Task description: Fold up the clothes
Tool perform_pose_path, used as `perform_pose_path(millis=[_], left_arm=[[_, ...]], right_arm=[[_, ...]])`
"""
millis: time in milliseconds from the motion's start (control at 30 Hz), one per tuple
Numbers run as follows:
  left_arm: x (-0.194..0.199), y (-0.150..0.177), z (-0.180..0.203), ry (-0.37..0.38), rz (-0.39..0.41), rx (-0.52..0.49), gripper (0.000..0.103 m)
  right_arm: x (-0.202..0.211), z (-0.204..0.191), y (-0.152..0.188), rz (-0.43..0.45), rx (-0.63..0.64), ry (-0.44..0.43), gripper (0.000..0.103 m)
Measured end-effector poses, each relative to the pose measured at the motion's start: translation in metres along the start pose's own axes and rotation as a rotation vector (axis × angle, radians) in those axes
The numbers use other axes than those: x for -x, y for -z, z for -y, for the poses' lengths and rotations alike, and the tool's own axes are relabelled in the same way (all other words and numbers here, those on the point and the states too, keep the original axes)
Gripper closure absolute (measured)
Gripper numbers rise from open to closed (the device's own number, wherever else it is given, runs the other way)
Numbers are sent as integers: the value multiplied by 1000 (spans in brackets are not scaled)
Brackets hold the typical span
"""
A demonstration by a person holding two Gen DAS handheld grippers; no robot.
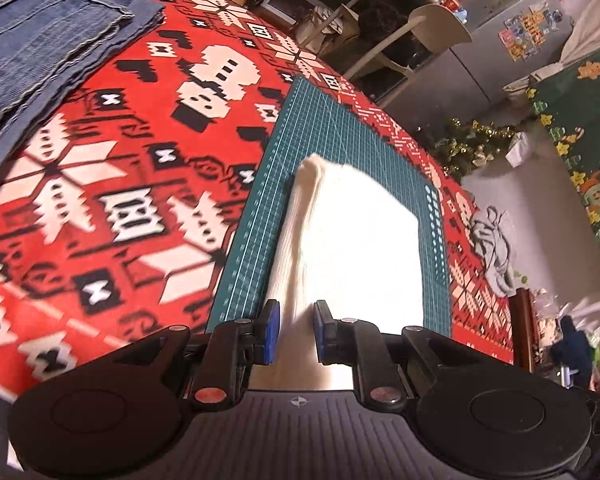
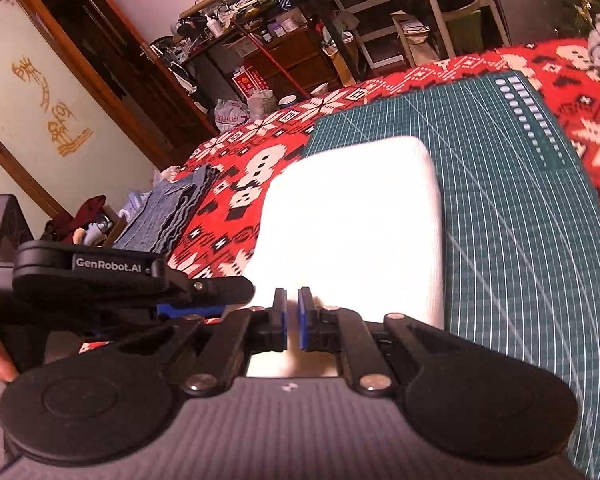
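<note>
White garment point(image 1: 352, 240), folded thick, lies on the green cutting mat point(image 1: 260, 216) atop the red-patterned bench point(image 1: 100, 200); folded jeans point(image 1: 40, 48) sit well apart at the far side. Left claw point(image 1: 296, 332) and right claw point(image 2: 292, 318) each clamp its near edge, pads pinching cloth w/ a narrow gap. Tip: keep both grips level & move together so layers don't slide.

Warm dim light, blown-out white, blur.
</note>
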State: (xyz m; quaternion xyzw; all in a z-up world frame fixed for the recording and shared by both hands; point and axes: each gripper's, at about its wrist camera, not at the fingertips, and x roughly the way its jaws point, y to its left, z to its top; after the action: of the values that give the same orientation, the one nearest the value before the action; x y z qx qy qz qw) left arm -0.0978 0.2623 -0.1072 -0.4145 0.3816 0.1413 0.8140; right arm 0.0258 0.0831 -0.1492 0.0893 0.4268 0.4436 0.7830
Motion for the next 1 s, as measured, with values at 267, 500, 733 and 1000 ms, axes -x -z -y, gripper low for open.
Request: perform_pose_path(millis=[267,500,733,1000], left_arm=[[14,18,0,-40,-12,-34,87],[26,28,7,-76,-4,-95,88],[30,32,21,-97,29,-179,88],[37,33,20,-105,16,-172,89]], right_arm=[[23,1,13,42,-37,-14,95],[37,25,4,111,-124,6,94],[31,32,5,90,-130,17,94],[34,28,18,69,-134,41,94]])
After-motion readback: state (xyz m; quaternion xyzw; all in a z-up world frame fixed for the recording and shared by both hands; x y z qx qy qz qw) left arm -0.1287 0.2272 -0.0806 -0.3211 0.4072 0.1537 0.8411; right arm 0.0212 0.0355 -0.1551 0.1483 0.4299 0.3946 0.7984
